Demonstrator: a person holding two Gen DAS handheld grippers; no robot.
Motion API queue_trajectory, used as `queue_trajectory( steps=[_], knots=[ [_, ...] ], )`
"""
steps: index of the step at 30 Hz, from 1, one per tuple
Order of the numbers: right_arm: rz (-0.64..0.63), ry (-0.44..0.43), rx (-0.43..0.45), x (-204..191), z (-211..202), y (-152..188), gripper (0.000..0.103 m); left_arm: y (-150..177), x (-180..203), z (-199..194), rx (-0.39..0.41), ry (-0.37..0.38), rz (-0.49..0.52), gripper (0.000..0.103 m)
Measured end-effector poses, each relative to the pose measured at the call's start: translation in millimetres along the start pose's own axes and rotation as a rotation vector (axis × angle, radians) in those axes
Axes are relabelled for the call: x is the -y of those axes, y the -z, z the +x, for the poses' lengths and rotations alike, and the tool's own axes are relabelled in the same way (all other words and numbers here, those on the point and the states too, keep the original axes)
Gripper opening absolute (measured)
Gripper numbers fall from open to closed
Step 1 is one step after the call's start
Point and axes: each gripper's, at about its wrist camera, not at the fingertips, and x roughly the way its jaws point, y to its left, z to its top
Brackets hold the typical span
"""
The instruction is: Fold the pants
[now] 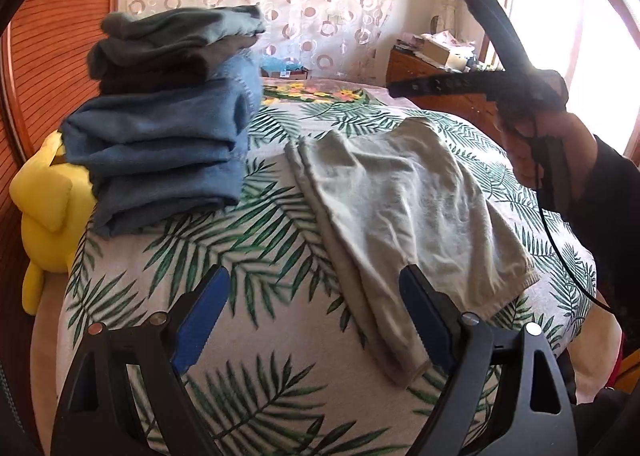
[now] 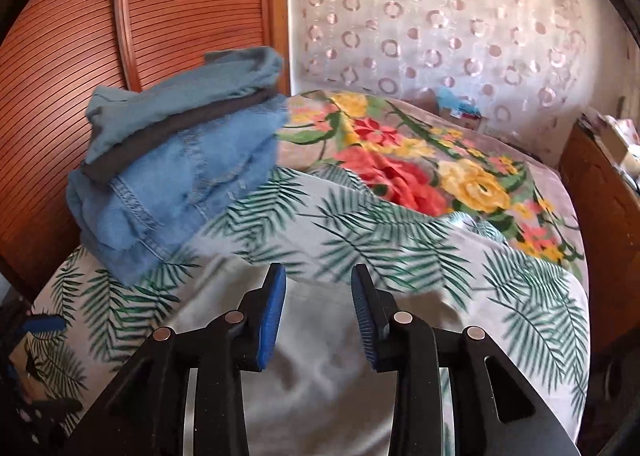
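Observation:
Beige pants (image 1: 400,207), folded into a rough rectangle, lie flat on the palm-leaf bedsheet (image 1: 240,336). My left gripper (image 1: 314,276) is open wide, low over the sheet at the pants' near left edge. Its right finger (image 1: 416,296) overlaps that edge and nothing is pinched. In the left wrist view a hand holds my right gripper (image 1: 428,35) raised above the pants' far right side. In its own view the right gripper (image 2: 318,270) is open with an empty gap, and the beige pants (image 2: 320,376) lie just beneath it.
A stack of folded jeans and grey garments (image 1: 168,127) (image 2: 172,159) stands at the left on the bed. A yellow plush toy (image 1: 44,207) lies beside it. A floral blanket (image 2: 420,167) covers the far side. A wooden dresser (image 2: 600,215) stands to the right.

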Motion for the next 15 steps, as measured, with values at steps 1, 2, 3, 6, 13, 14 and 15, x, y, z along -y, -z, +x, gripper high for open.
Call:
queue_trajectory(
  steps=[1,2,3,6,13,14,15],
  knots=[
    [0.006,0.011,-0.004,6.4,-0.5,3.5,0.035,-3.0,2.3,2.1,0.003,0.003,0.007,0.087],
    [0.014,0.029,-0.007,14.0,-0.2,7.5,0.035,-5.7,4.0,4.0,0.005,0.006,0.014,0.087],
    [0.025,0.041,-0.011,21.9,1.0,11.1,0.035,-9.0,5.8,6.6,0.005,0.01,0.019,0.087],
    [0.077,0.068,-0.029,42.3,6.0,19.8,0.035,-19.1,8.7,13.4,0.004,0.012,0.032,0.087],
    [0.126,0.085,-0.093,62.3,32.0,26.6,0.035,-45.5,11.1,31.1,0.007,0.004,0.056,0.087],
    [0.132,0.076,-0.105,64.6,36.9,25.6,0.035,-47.6,11.6,32.8,0.005,0.002,0.059,0.087],
    [0.135,0.066,-0.117,66.2,40.4,24.1,0.035,-50.1,11.7,35.1,0.003,0.001,0.062,0.087]
  ],
)
